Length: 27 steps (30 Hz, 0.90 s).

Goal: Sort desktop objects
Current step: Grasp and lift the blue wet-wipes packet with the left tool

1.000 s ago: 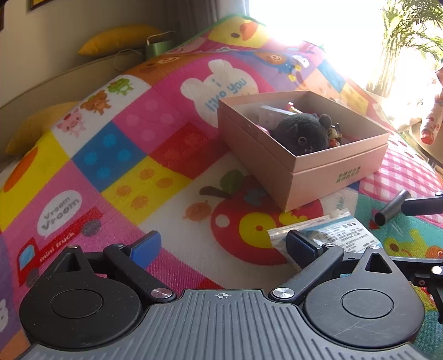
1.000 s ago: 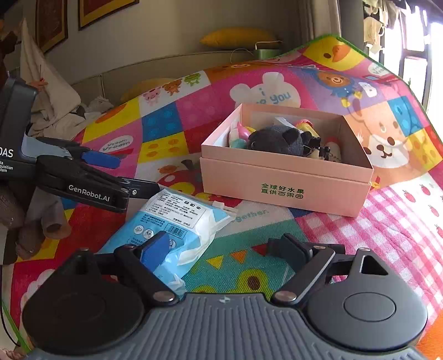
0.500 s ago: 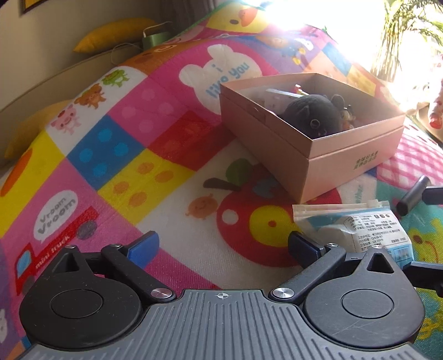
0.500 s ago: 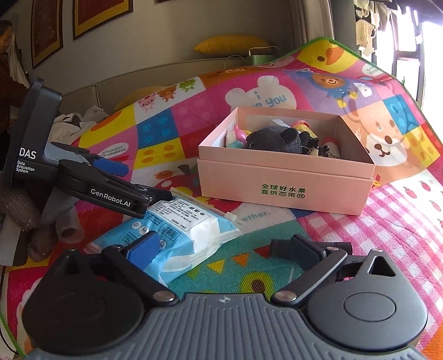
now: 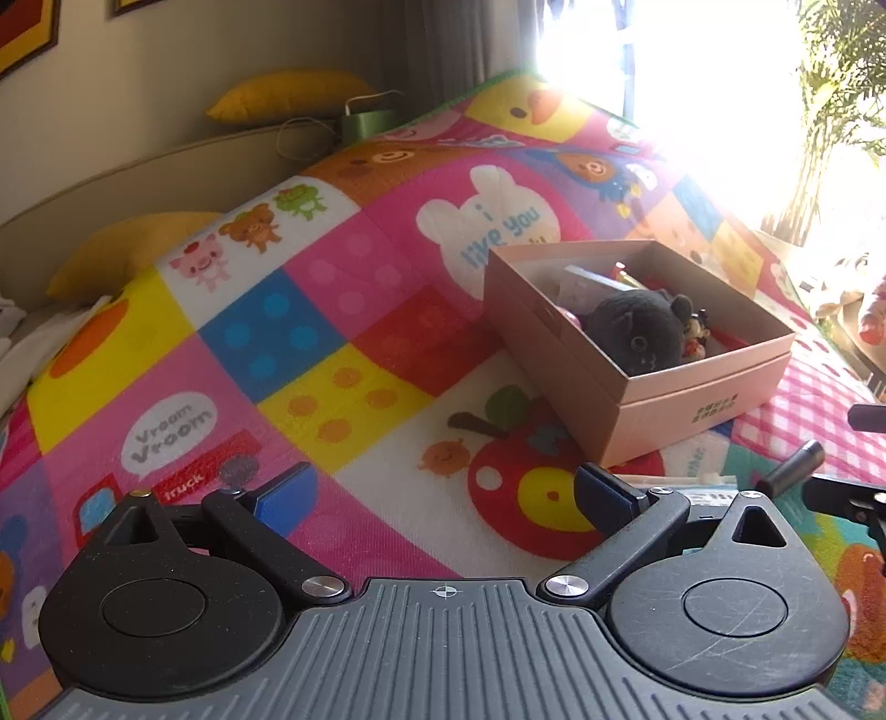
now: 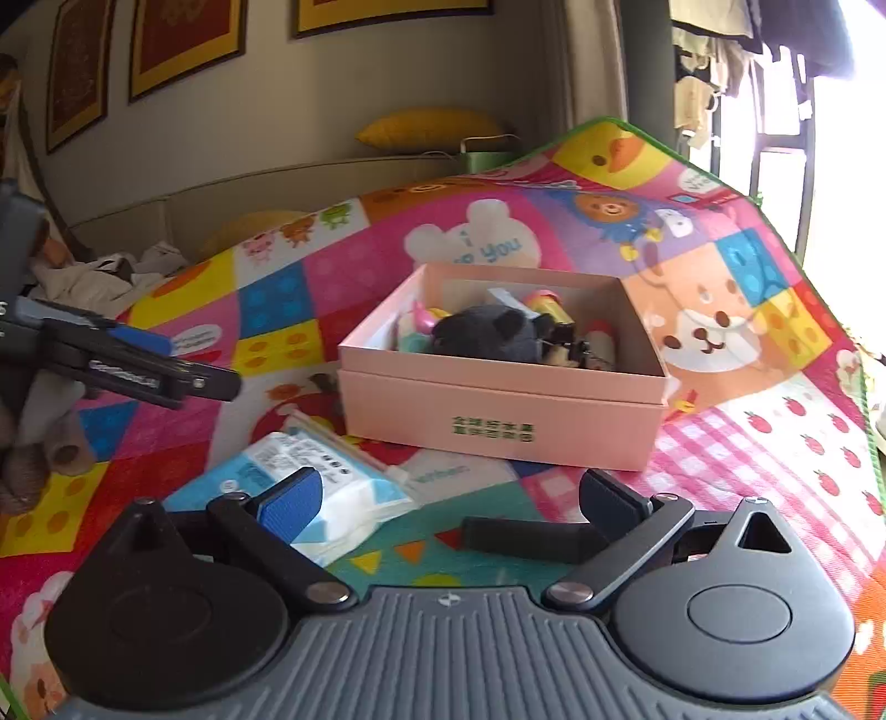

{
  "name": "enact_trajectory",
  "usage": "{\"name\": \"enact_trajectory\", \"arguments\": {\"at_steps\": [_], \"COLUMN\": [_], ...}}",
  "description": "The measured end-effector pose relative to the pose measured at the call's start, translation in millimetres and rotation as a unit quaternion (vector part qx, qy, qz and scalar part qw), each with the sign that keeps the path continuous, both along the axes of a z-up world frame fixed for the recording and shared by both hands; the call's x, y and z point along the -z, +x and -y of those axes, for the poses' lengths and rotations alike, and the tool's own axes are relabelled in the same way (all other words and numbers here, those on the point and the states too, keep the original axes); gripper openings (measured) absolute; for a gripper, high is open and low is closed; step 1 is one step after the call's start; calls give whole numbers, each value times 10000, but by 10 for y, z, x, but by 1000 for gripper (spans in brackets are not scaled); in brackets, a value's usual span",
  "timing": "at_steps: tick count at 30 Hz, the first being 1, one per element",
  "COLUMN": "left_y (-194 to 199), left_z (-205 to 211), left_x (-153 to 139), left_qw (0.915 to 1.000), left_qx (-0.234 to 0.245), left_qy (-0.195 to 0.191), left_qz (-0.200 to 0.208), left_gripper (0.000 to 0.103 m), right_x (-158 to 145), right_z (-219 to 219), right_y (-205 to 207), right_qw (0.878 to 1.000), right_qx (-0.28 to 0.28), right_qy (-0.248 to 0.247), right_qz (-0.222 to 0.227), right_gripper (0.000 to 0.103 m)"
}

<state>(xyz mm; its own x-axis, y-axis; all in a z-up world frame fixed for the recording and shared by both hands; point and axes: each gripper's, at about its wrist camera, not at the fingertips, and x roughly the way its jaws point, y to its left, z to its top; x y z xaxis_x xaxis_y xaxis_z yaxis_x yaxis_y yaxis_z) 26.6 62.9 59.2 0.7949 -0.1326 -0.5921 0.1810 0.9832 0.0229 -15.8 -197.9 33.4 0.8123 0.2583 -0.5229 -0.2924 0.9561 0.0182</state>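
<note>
Now both my tongs, left [image 5: 443, 493] and right [image 6: 451, 495], gape wide and empty; tissue pack [image 6: 310, 476] lies under right's left finger (centre first, then close), pink box [image 6: 501, 410] just beyond.

A colourful cartoon play mat [image 5: 310, 343] spreads out ahead of both grippers, patterned with dotted squares, a bunny, bears and a red apple. Beyond its far edge runs a beige sofa back [image 6: 288, 188], with a yellow cushion [image 6: 432, 126] resting on top and a green bag [image 6: 487, 155] just beside the cushion. A second yellow cushion [image 5: 122, 249] lies far ahead to the left. Framed pictures [image 6: 188, 44] hang on the wall above. Crumpled pale clothes [image 6: 111, 277] sit at the far left. A potted palm [image 5: 830, 111] stands by the bright window [image 5: 692, 83], far ahead to the right.
</note>
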Motion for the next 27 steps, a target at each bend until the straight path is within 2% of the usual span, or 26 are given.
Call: {"name": "enact_trajectory", "arguments": {"at_steps": [4, 7, 10, 13, 15, 16, 19, 24, 27], "left_y": [-106, -170, -247, -321, -366, -386, -435, -421, -391], "left_z": [127, 215, 270, 311, 349, 375, 524, 875, 961], "left_x": [-1, 25, 20, 8, 11, 18, 86, 313, 367], "left_qw": [9998, 9995, 9991, 9988, 9986, 9982, 9960, 9948, 9958], "left_qx": [215, 314, 414, 474, 521, 565, 809, 871, 716], "left_qy": [4, 6, 30, 31, -5, -49, -171, 153, 267], "left_qz": [10, -45, -59, -73, -126, -170, -352, -506, -500], "left_gripper": [101, 101, 101, 101, 101, 101, 101, 101, 101], "right_x": [91, 176, 224, 249, 254, 254, 232, 175, 115], "right_z": [144, 140, 49, -28, -47, -49, -5, 85, 160], "right_y": [167, 261, 265, 291, 313, 323, 287, 127, 35], "right_qw": [9980, 9954, 9961, 9962, 9954, 9950, 9948, 9950, 9949], "right_qx": [425, 536, 458, 427, 527, 557, 568, 623, 705], "right_qy": [3, 85, -55, -200, -282, -345, -333, -427, -459], "right_qz": [-477, -785, -748, -736, -744, -758, -776, -660, -562], "right_gripper": [99, 99, 99, 92, 83, 74, 74, 74, 74]}}
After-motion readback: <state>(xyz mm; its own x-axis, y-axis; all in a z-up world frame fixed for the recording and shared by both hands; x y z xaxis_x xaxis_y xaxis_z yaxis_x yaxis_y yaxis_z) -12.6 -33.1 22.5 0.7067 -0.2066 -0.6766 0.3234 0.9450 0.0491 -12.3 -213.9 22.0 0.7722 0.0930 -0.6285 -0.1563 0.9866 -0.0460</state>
